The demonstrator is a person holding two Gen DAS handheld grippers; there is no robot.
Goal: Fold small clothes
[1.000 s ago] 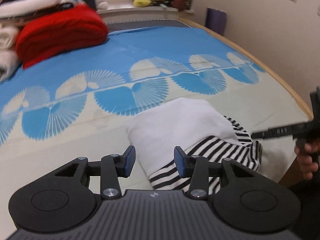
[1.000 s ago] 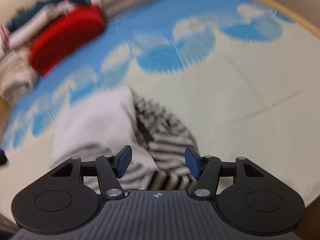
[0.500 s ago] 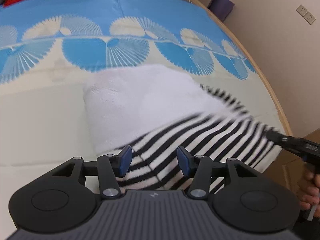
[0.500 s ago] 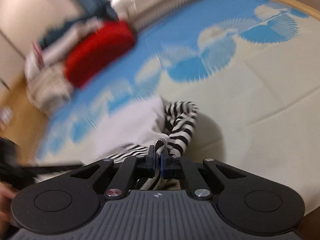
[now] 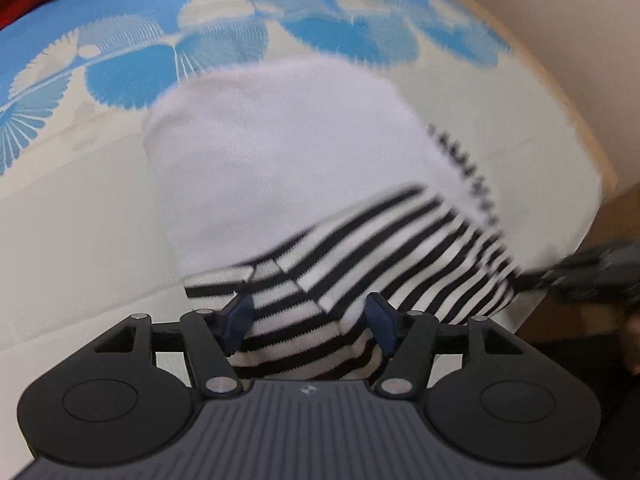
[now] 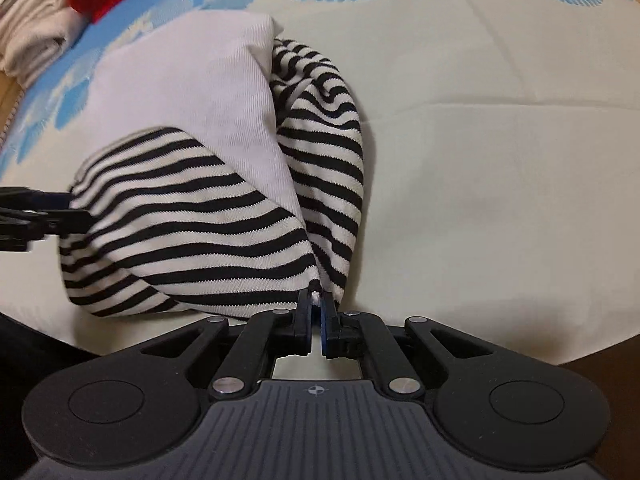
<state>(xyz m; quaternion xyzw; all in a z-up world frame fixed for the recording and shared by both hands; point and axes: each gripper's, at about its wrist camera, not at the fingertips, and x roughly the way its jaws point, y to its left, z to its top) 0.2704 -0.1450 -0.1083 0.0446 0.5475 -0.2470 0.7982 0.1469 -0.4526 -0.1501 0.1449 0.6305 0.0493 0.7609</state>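
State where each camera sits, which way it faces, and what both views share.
Left wrist: on the left gripper, angled down at the striped garment; jaws, which have just been opening, stand open over the cloth.
Right wrist: on the right gripper, angled down; jaws shut on the garment's corner.
Shared: garment, patterned bedspread, and each shows the other gripper at its edge.

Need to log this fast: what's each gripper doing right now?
Left gripper: open, jaws just widening over the striped garment.
Right gripper: shut on the garment's edge.
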